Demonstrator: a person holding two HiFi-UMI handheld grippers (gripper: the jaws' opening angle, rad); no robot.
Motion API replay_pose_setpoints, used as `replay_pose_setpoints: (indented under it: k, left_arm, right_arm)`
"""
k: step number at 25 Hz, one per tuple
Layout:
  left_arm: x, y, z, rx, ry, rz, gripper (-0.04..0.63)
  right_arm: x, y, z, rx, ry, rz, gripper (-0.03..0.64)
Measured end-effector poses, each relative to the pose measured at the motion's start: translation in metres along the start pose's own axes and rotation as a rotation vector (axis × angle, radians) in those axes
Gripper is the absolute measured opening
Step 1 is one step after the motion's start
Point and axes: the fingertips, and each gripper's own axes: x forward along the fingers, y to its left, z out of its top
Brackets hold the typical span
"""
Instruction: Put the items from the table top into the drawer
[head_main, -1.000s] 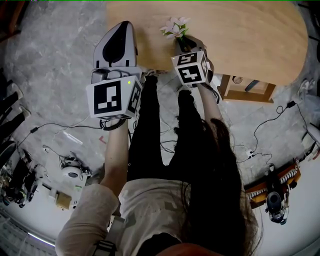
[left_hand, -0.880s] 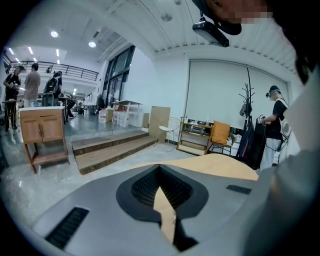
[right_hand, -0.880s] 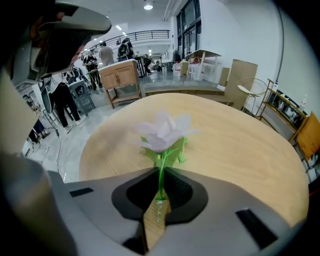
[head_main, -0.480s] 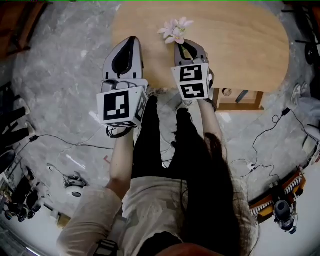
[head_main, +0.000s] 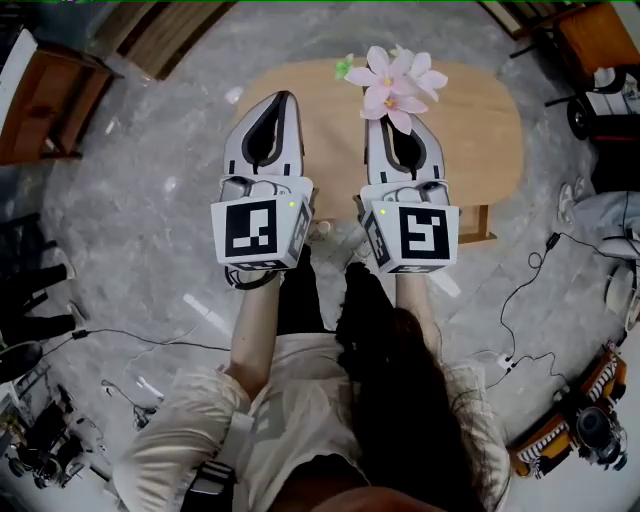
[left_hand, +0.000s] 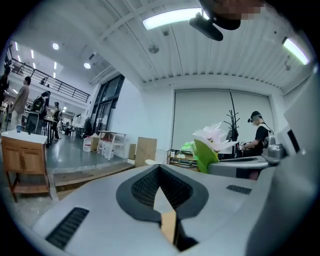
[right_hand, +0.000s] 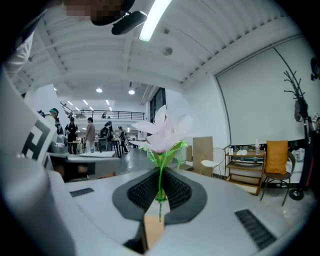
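Far left: one piece of wooden furniture (head_main: 45, 105) is standing on the floor (head_main: 140, 230).
Left gripper (head_main: 277, 100): I am holding it clenched and empty above the tabletop (head_main: 480, 120).
Right gripper (head_main: 398, 125): its jaws have just been closing; I am grasping the one flower (head_main: 390, 80) by its stem (right_hand: 160, 192).
Right: cables (head_main: 525, 290) are trailing across the floor.

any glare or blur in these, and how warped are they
Head view: fisheye bends the table edge. Left gripper view: ceiling light blown out, near jaws soft. Right gripper view: flower slightly soft and washed out, strong barrel distortion.
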Motion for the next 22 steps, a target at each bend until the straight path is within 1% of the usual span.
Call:
replay_pose_setpoints:
  k: [2, 6, 11, 16, 18, 22]
  left_arm:
    - [-0.002, -0.001, 0.01, -0.003, -0.014, -0.025, 0.006]
    - [-0.002, 0.003, 0.017, -0.01, -0.025, -0.054, 0.006]
    - [0.005, -0.043, 0.025, 0.014, -0.017, -0.092, 0.006]
    - [0.015, -0.035, 0.017, 0.018, 0.0, -0.125, 0.006]
    - [0.023, -0.05, 0.008, 0.023, 0.014, -0.148, 0.006]
    - [0.026, -0.125, -0.024, 0.031, 0.084, -0.232, 0.006]
  right_arm:
    - [-0.008, 0.004, 0.016, 0.013, -0.035, -0.016, 0.028]
    - [-0.013, 0.012, 0.031, 0.015, -0.071, -0.031, 0.026]
    - [-0.046, -0.026, 0.045, 0.026, -0.089, -0.07, 0.026]
    - [-0.039, -0.04, 0.035, 0.037, -0.073, -0.134, 0.026]
    - [-0.051, -0.07, 0.021, 0.054, -0.054, -0.195, 0.026]
    - [-0.119, -0.162, -0.033, 0.122, 0.036, -0.362, 0.025]
